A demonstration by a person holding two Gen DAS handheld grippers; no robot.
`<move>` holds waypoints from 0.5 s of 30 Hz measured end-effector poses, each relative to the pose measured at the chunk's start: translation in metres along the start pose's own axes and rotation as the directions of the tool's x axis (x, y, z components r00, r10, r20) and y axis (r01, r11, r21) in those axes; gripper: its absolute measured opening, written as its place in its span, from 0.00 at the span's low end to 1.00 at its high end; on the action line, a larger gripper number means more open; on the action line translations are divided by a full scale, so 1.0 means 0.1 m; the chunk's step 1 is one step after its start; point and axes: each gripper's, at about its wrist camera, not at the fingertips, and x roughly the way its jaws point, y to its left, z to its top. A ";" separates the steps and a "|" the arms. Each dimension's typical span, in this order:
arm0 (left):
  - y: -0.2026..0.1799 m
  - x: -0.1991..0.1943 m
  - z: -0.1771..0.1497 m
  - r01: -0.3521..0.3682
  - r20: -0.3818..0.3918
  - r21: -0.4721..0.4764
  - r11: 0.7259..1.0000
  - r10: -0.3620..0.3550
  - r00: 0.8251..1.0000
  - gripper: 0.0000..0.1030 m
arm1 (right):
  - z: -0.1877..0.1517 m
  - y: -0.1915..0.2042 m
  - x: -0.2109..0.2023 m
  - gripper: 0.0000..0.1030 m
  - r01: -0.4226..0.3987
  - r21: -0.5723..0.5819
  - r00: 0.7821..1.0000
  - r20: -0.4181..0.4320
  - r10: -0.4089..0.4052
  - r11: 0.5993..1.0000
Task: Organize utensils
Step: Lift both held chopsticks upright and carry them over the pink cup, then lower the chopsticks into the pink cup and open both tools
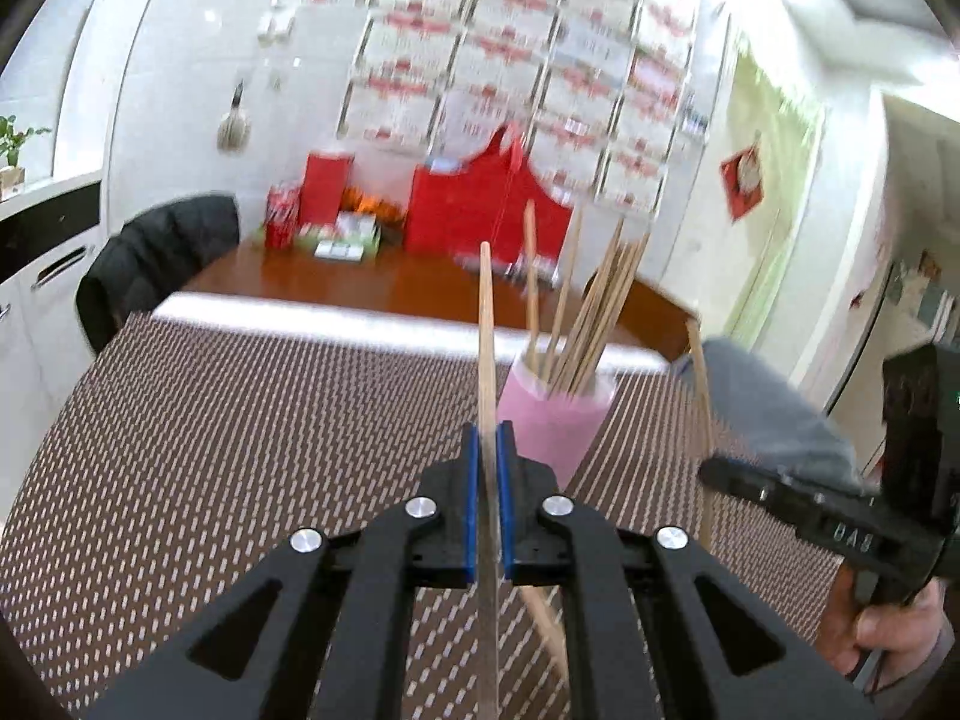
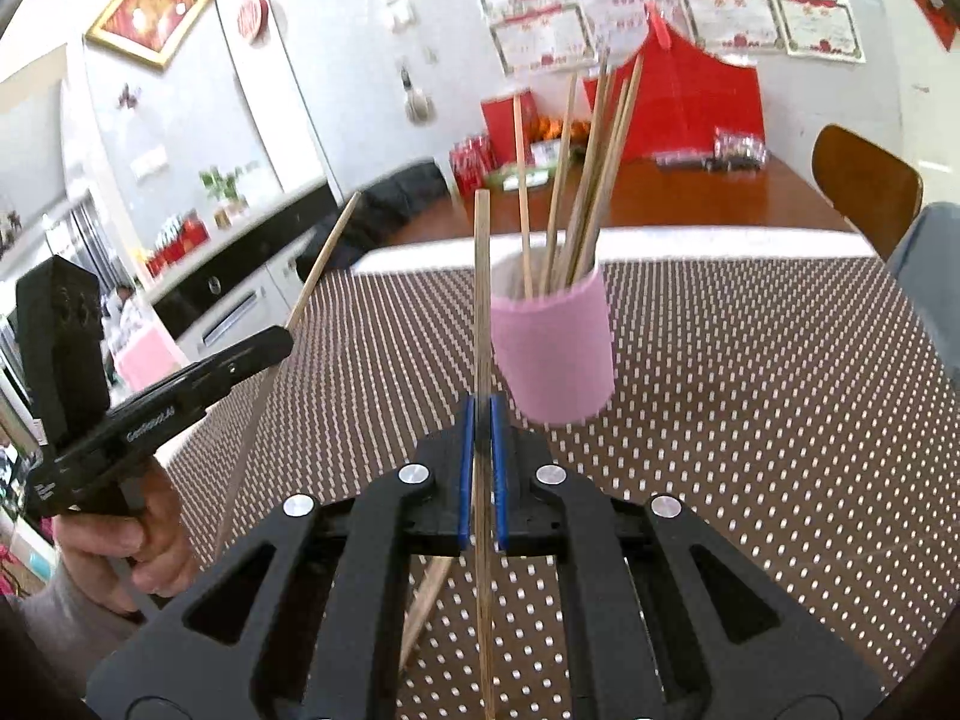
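A pink cup (image 1: pixel 552 420) (image 2: pixel 552 354) stands on the woven mat with several wooden chopsticks (image 1: pixel 591 300) (image 2: pixel 591 168) upright in it. My left gripper (image 1: pixel 489 438) is shut on a single chopstick (image 1: pixel 486 312), held above the mat just left of the cup. My right gripper (image 2: pixel 482 414) is shut on another chopstick (image 2: pixel 481 276), also left of the cup in its own view. Each gripper shows in the other's view: the right gripper (image 1: pixel 708 471) with its stick (image 1: pixel 699 384), the left gripper (image 2: pixel 282 339) with its stick (image 2: pixel 324 264). One loose chopstick (image 1: pixel 546 618) (image 2: pixel 429 594) lies on the mat beneath the fingers.
The brown-and-white woven mat (image 1: pixel 240 450) (image 2: pixel 750 420) covers the near table. Beyond it a wooden table (image 1: pixel 372 282) carries red bags (image 1: pixel 480 204) and boxes. A chair with a black jacket (image 1: pixel 156 252) is at the left, a wooden chair (image 2: pixel 864 186) at the right.
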 end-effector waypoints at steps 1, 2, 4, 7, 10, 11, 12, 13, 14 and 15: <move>-0.03 0.00 0.07 0.020 0.030 0.003 1.000 -0.020 0.999 0.06 | 0.04 0.00 -0.03 0.05 -0.002 0.003 1.000 0.017 0.002 1.000; -0.06 0.01 0.14 0.036 0.059 0.006 0.999 -0.036 0.998 0.06 | 0.10 -0.01 -0.06 0.05 -0.004 0.006 0.999 0.039 0.004 1.000; -0.09 0.07 0.28 0.066 0.096 0.001 0.998 -0.066 0.993 0.06 | 0.21 0.01 -0.07 0.05 -0.006 0.006 0.997 0.074 0.006 1.000; -0.12 0.16 0.49 0.113 0.165 -0.007 0.994 -0.111 0.980 0.06 | 0.39 0.03 -0.13 0.05 -0.007 -0.005 0.992 0.126 0.007 1.000; -0.20 0.26 0.71 0.147 0.233 -0.003 0.989 -0.142 0.962 0.06 | 0.62 0.03 -0.16 0.05 -0.008 -0.014 0.984 0.176 0.010 1.000; -0.23 0.30 0.77 0.156 0.251 0.002 0.988 -0.151 0.956 0.06 | 0.67 0.04 -0.19 0.05 -0.010 -0.014 0.982 0.189 0.012 1.000; -0.26 0.35 0.85 0.161 0.276 0.008 0.987 -0.157 0.948 0.06 | 0.76 0.03 -0.21 0.05 -0.013 -0.017 0.978 0.207 0.016 1.000; -0.28 0.38 0.91 0.164 0.292 0.010 0.986 -0.160 0.943 0.06 | 0.83 0.03 -0.22 0.05 -0.012 -0.020 0.975 0.220 0.016 1.000; -0.29 0.42 0.96 0.172 0.306 0.009 0.985 -0.166 0.937 0.06 | 0.91 0.02 -0.24 0.05 -0.009 -0.022 0.972 0.235 0.013 1.000; -0.31 0.48 1.03 0.180 0.326 0.004 0.984 -0.172 0.930 0.06 | 0.99 0.01 -0.26 0.05 -0.009 -0.021 0.968 0.251 0.014 1.000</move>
